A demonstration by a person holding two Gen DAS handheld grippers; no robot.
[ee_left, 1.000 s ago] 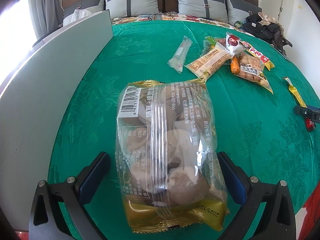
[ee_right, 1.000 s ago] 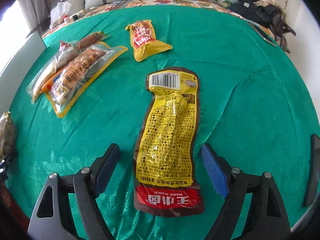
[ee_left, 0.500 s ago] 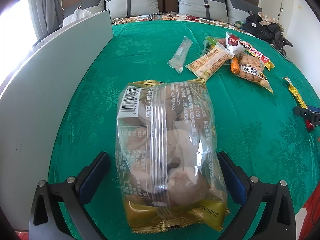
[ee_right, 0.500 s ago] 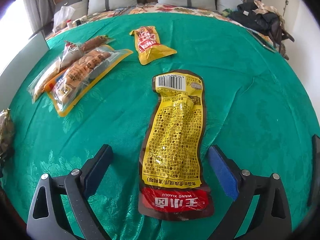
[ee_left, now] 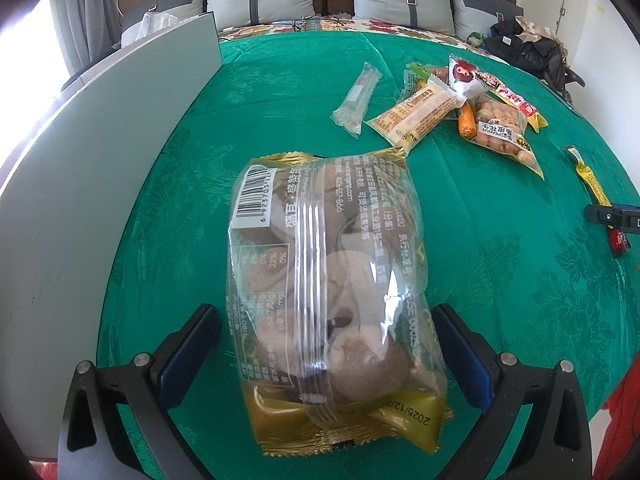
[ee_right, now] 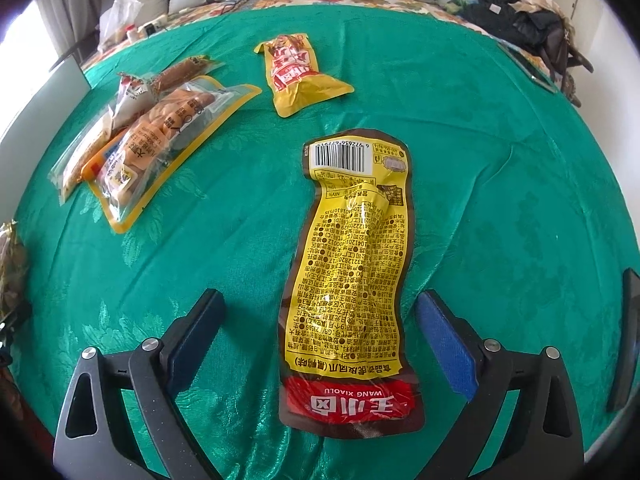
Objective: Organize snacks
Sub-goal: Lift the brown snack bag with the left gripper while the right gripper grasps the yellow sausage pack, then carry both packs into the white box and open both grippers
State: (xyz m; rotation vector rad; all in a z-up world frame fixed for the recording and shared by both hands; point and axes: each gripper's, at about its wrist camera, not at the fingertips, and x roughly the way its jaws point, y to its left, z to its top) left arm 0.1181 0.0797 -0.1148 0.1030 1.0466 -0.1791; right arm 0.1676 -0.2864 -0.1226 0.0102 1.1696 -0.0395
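In the left wrist view a clear and gold bag of brown pastries (ee_left: pixel 332 292) lies on the green cloth between the fingers of my left gripper (ee_left: pixel 326 344). The jaws stand wide open, with gaps on both sides of the bag. In the right wrist view a long yellow and brown Wang Xiaolu pouch (ee_right: pixel 352 272) lies flat between the fingers of my right gripper (ee_right: pixel 320 332), which is open and apart from the pouch.
A white board (ee_left: pixel 80 184) stands along the left. Several snack packs lie far right in the left wrist view (ee_left: pixel 452 104) and far left in the right wrist view (ee_right: pixel 152 136). A yellow pouch (ee_right: pixel 296 72) lies farther back. A dark flat object (ee_right: pixel 624 336) sits at the right edge.
The right gripper has drawn back a little and shifted, so the yellow pouch sits slightly farther right in view. The left gripper has not moved. Both stay open.
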